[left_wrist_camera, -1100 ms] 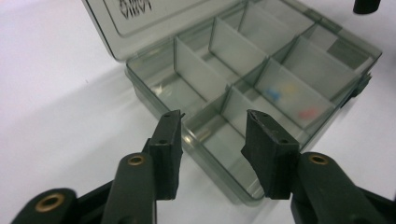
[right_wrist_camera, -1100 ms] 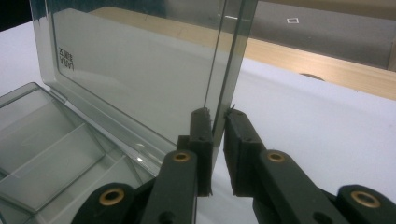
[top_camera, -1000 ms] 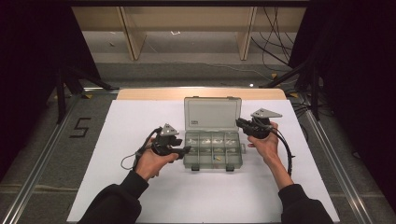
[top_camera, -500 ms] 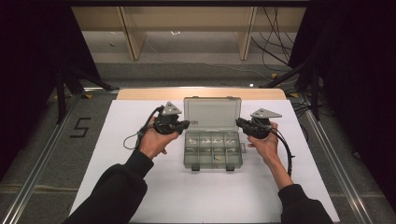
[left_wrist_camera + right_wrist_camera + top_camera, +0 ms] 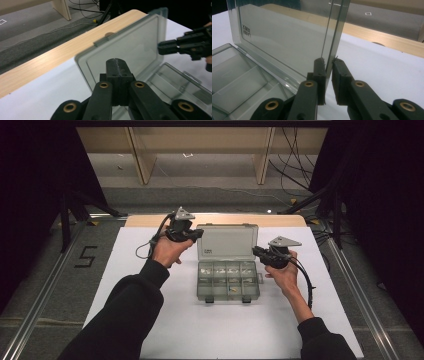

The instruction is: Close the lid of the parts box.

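A clear plastic compartment box (image 5: 227, 281) lies open on the white sheet, its lid (image 5: 227, 241) standing upright at the back. My left gripper (image 5: 196, 236) is at the lid's upper left corner. In the left gripper view its jaws (image 5: 117, 62) are pressed together with nothing between them, right in front of the lid (image 5: 135, 47). My right gripper (image 5: 256, 252) is at the lid's right edge. In the right gripper view its jaws (image 5: 328, 61) straddle that edge of the lid (image 5: 287, 35) and are closed on it. Some compartments (image 5: 237, 75) look bare, and one holds small pieces.
The white sheet (image 5: 150, 245) covers the table, with a wooden strip (image 5: 150, 221) along the far edge. Beyond it are a grey floor, cables (image 5: 295, 150) and wooden legs. A "5" mark (image 5: 86, 256) is on the floor at the left.
My left gripper has moved from beside the box's front left up and away to the lid's upper left corner. The right gripper has stayed at the lid's right edge.
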